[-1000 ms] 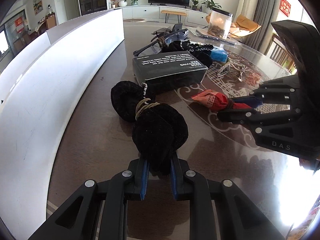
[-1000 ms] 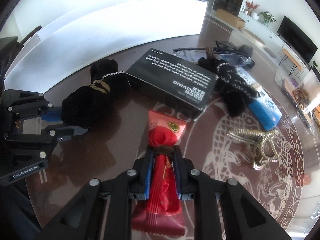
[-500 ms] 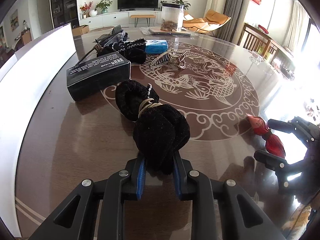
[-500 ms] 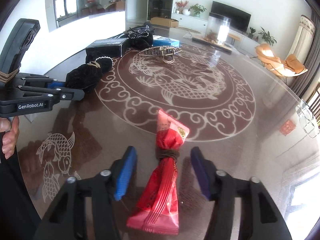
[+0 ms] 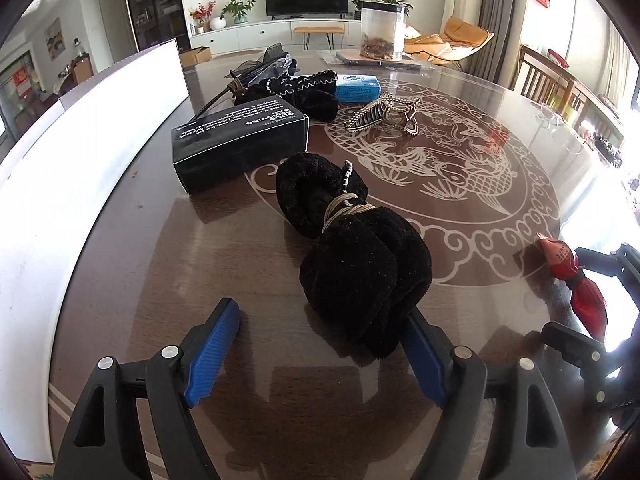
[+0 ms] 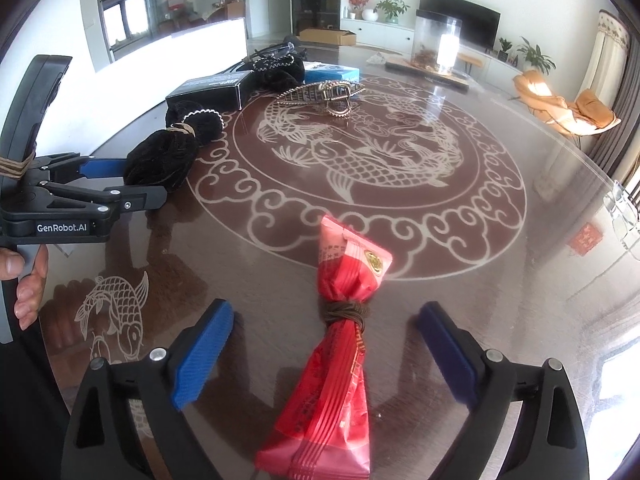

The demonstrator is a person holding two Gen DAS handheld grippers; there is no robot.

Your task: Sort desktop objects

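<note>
Two of my tongs have just let go, and that is the big change.

From my left wrist, my left tongs [image 5: 320,356] are now wide open. Half a second ago they were squeezing the black fuzzy bundle [image 5: 356,252]. Now the bundle lies on the surface [image 5: 224,280] between the blue pads, up against the right pad and well apart from the left one. Behind it sits the black box [image 5: 240,142], with the gold hair clip [image 5: 384,114] and the blue pack [image 5: 357,87] farther back. Off to the right I can see the red packet [image 5: 576,280] between my other tongs.

From my right wrist, my right tongs [image 6: 324,354] are open wide too, a bit wider than half a second ago. A second ago they held the red packet [image 6: 340,352] tight. Now it lies flat on the surface between the pads, touching neither one. My left tongs [image 6: 120,184] show at the left with the black bundle [image 6: 172,152] at their tips.

I think both things are now put down near my edge, away from the pile. Next I would pull back and go for another thing, like the hair clip.
</note>
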